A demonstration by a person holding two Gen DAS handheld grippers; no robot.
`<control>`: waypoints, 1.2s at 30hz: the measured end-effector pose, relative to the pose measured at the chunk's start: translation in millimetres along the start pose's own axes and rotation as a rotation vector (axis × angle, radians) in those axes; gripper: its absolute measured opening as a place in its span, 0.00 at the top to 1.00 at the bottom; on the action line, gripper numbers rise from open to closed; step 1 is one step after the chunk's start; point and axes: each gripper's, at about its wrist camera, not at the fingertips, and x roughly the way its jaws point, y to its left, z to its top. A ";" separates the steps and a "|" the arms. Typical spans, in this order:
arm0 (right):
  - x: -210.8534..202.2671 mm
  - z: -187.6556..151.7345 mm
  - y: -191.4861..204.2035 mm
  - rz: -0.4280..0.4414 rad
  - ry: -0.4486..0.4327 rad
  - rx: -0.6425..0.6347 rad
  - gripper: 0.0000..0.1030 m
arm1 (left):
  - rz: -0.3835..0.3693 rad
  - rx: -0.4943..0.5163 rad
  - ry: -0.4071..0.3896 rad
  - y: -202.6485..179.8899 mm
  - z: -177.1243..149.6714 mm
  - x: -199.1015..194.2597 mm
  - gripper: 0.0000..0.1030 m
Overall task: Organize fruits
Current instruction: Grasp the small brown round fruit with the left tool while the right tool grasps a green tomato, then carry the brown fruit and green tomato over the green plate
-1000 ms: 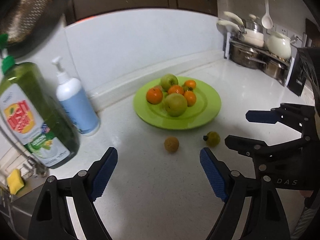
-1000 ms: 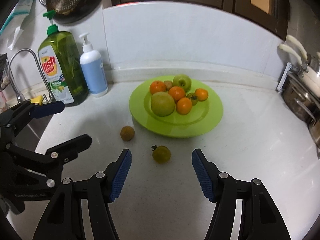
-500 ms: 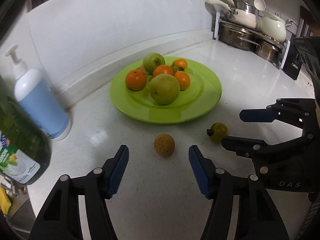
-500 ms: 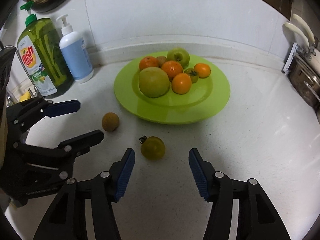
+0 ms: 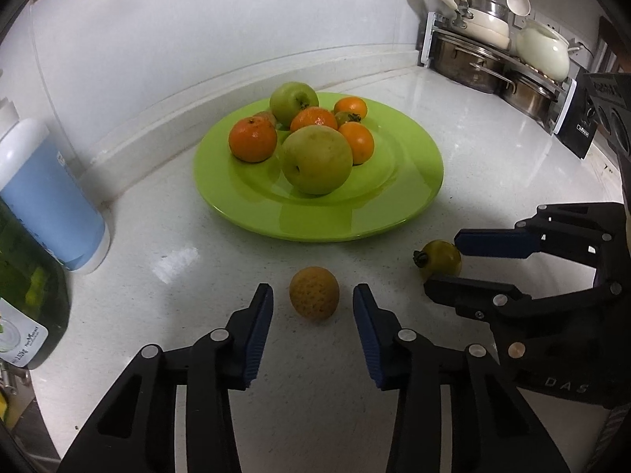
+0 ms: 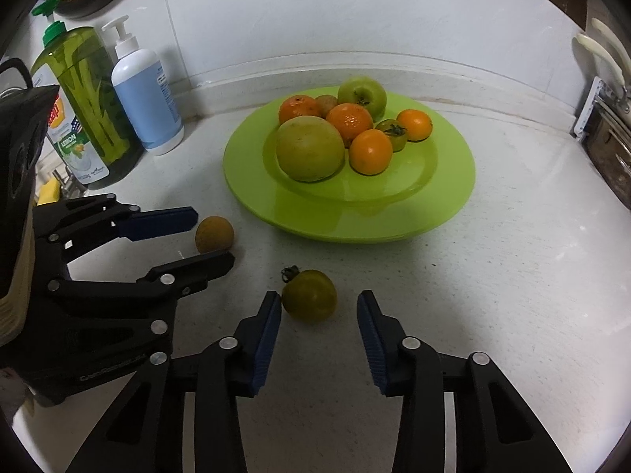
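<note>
Two fruits lie loose on the counter (image 5: 493, 165) in front of the green plate (image 5: 418, 181), where the other fruit is already piled, so each gripper is lined up on one stray for what looks like a paired pick. Left gripper (image 5: 312, 307) straddles the bumpy orange fruit (image 5: 314, 293), jaws closing, gaps visible on both sides, no grip yet. Right gripper (image 6: 319, 313) brackets the yellow-green fruit (image 6: 309, 295), also closing; its left pad sits just beside or touching the skin, right pad apart.
</note>
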 end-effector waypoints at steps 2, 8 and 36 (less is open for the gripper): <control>1.6 -0.1 0.6 0.010 0.005 -0.001 0.67 | -0.006 -0.004 0.004 0.0 0.2 1.8 0.68; 4.2 0.1 3.8 0.011 0.005 -0.013 0.71 | -0.008 -0.024 0.005 0.6 0.0 2.9 0.74; -47.0 0.0 -3.4 0.029 -0.090 -0.027 0.71 | 0.044 -0.116 -0.088 -22.5 5.0 -61.3 0.75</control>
